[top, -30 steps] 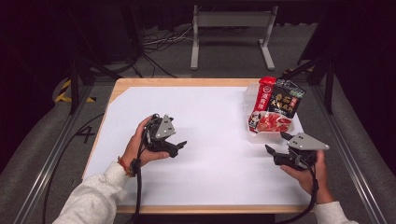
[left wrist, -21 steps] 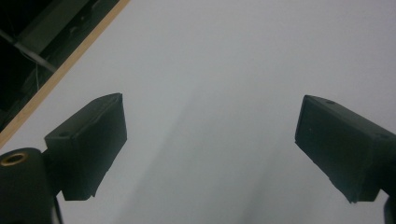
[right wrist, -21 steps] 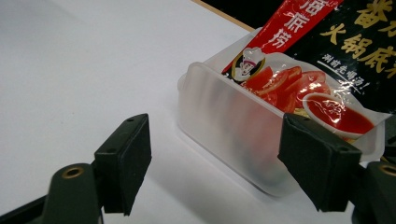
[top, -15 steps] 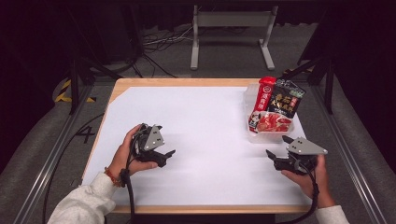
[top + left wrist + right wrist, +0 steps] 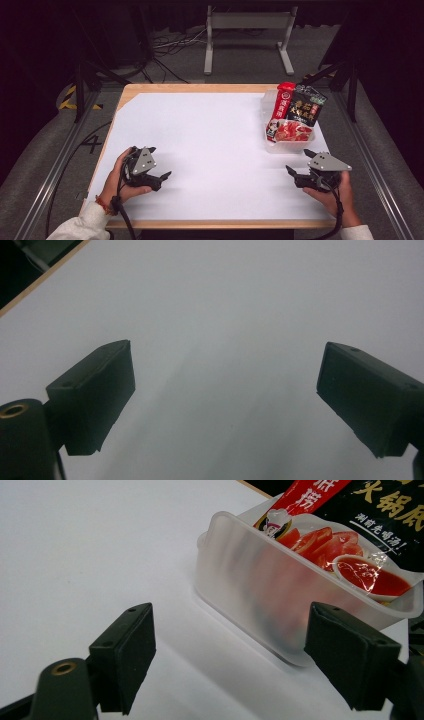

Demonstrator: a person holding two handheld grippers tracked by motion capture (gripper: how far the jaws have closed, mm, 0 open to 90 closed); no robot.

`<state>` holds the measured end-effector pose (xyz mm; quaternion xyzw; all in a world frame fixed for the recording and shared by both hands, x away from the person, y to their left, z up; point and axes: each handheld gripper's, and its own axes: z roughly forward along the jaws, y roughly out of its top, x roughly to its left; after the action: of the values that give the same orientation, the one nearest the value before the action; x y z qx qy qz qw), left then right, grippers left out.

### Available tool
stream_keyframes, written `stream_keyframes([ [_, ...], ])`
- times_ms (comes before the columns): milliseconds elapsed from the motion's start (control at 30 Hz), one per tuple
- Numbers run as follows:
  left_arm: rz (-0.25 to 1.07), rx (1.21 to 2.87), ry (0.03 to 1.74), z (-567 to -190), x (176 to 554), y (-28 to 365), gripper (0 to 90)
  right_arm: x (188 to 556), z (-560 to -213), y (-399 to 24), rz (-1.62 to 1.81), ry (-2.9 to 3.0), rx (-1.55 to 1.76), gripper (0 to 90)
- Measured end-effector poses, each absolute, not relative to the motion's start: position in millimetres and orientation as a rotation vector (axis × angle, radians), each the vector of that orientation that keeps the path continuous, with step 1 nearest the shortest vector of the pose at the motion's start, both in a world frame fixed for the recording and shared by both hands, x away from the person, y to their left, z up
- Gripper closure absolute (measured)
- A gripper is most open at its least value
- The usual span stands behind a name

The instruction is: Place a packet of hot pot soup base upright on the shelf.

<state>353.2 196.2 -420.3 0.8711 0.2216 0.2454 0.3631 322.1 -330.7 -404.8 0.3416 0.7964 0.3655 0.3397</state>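
A clear plastic tub [image 5: 289, 145] stands at the right side of the white table [image 5: 210, 130]. A red packet [image 5: 284, 102] and a black packet [image 5: 306, 106] lean in it. My right gripper [image 5: 299, 163] rests just in front of the tub. In the right gripper view its jaws [image 5: 230, 650] are open and have just been opening wider, with only bare table between them. The tub's wall [image 5: 245, 580] stands beyond them. My left gripper [image 5: 160, 171] lies low at the table's near left, open over bare white surface [image 5: 225, 390].
The table's wooden edge [image 5: 200, 88] runs along the far side. Behind it a grey metal stand [image 5: 247, 35] and cables lie on the floor. Metal rails [image 5: 55, 170] flank both sides. The wide white middle lies between the two hands.
The left hand has drawn its gripper back toward the near left edge and lower onto the table. The right hand has stayed in place.
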Motion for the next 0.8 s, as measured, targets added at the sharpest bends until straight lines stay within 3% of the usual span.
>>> stream_keyframes([
  [800,0.559,2.109,0.789,-456.0,324.1,273.2,9.7,308.3,-432.9,-358.5,0.965,2.058,0.988,17.9],
])
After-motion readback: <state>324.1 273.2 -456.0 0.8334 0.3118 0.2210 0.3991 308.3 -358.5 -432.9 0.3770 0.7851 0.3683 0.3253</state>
